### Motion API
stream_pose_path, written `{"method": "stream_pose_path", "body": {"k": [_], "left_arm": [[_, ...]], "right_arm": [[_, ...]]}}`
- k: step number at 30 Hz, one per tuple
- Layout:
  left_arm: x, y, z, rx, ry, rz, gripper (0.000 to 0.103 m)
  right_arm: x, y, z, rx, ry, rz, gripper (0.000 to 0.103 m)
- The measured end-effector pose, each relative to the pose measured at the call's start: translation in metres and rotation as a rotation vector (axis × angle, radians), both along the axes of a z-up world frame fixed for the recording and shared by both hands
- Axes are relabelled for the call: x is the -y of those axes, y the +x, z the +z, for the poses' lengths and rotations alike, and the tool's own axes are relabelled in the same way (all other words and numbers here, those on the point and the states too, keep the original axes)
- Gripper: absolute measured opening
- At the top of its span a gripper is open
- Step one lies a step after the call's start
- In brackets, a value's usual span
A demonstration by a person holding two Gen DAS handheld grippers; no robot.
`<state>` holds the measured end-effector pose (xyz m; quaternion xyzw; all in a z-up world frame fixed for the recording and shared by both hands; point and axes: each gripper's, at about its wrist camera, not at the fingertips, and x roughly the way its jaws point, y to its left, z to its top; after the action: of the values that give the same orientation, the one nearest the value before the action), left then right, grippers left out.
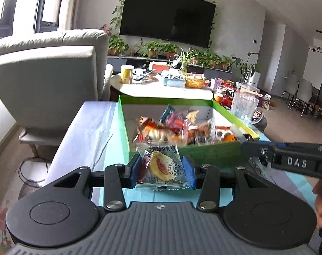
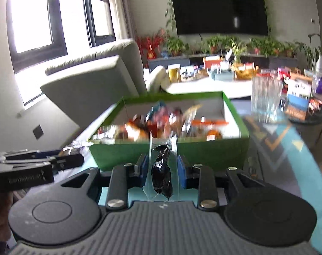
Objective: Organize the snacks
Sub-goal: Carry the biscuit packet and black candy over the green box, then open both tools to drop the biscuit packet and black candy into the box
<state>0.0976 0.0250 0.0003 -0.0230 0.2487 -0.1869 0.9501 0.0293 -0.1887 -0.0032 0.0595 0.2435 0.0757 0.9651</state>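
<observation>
My left gripper (image 1: 162,171) is shut on a clear snack packet with a peach picture (image 1: 162,166), held just in front of the green box (image 1: 214,152). The box holds several wrapped snacks (image 1: 171,128). My right gripper (image 2: 161,173) is shut on a clear packet with a dark snack inside (image 2: 161,175), also just short of the green box (image 2: 129,153) and its snacks (image 2: 161,125). The right gripper shows at the right edge of the left wrist view (image 1: 244,146); the left gripper shows at the left of the right wrist view (image 2: 75,154).
The box sits on a low table with a light blue cloth (image 1: 88,140). A grey armchair (image 1: 50,80) stands to the left. A glass pitcher (image 1: 243,106) stands right of the box. A round white table (image 1: 165,89) with clutter lies behind.
</observation>
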Motion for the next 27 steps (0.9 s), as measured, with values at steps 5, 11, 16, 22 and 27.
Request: {"method": "stream_pose_path", "body": {"k": [5, 11, 16, 22, 27], "left_arm": [[0.014, 0.019, 0.014, 0.02, 0.007, 0.007, 0.04], [0.032, 0.038, 0.025, 0.05, 0.016, -0.008, 0.04], [0.043, 0.051, 0.028, 0.045, 0.033, -0.021, 0.04], [0.057, 0.086, 0.021, 0.013, 0.067, -0.011, 0.043], [0.061, 0.103, 0.01, -0.056, 0.09, 0.081, 0.057]], "right_arm": [[0.01, 0.029, 0.01, 0.034, 0.033, -0.02, 0.03], [0.015, 0.049, 0.021, 0.073, 0.049, -0.028, 0.03], [0.018, 0.066, 0.022, 0.083, 0.061, -0.03, 0.03], [0.018, 0.096, 0.016, 0.06, 0.061, -0.038, 0.032], [0.016, 0.1, 0.005, -0.005, 0.059, -0.055, 0.036]]}}
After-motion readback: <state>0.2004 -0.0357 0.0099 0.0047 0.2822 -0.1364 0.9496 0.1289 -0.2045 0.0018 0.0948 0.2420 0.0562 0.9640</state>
